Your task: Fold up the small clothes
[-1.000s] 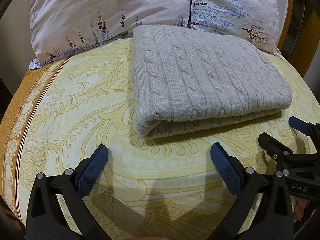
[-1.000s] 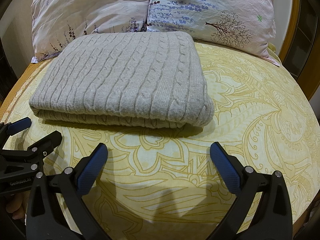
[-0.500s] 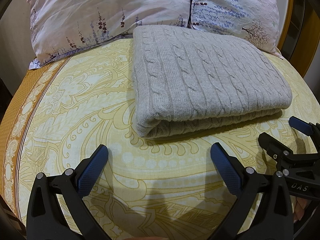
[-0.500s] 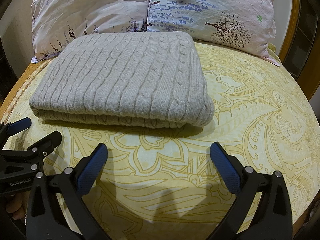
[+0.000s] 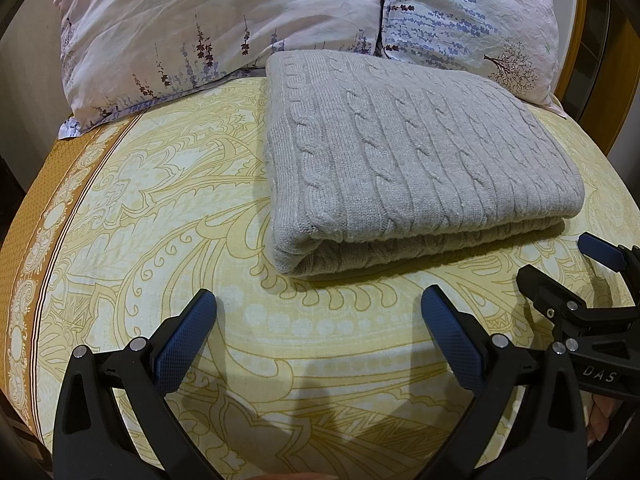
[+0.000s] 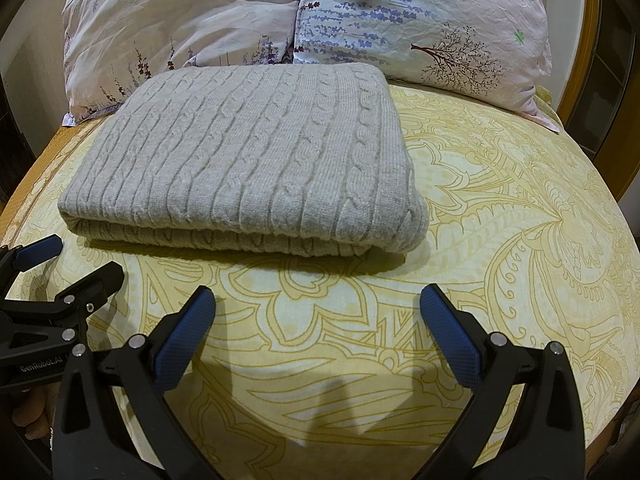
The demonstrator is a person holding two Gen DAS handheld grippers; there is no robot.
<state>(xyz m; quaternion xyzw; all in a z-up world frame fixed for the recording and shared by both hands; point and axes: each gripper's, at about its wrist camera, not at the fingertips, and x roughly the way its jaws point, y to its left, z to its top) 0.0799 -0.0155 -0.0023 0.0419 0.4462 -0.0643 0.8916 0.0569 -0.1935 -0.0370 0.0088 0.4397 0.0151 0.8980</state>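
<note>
A grey cable-knit sweater lies folded in a neat rectangle on the bed; it also shows in the right wrist view. My left gripper is open and empty, a short way in front of the sweater's near left corner. My right gripper is open and empty, in front of the sweater's near right corner. Each gripper shows at the edge of the other's view: the right one and the left one. Neither touches the sweater.
The bed has a yellow patterned sheet with an orange border at the left. Two floral pillows lie behind the sweater. A wooden bed frame stands at the right.
</note>
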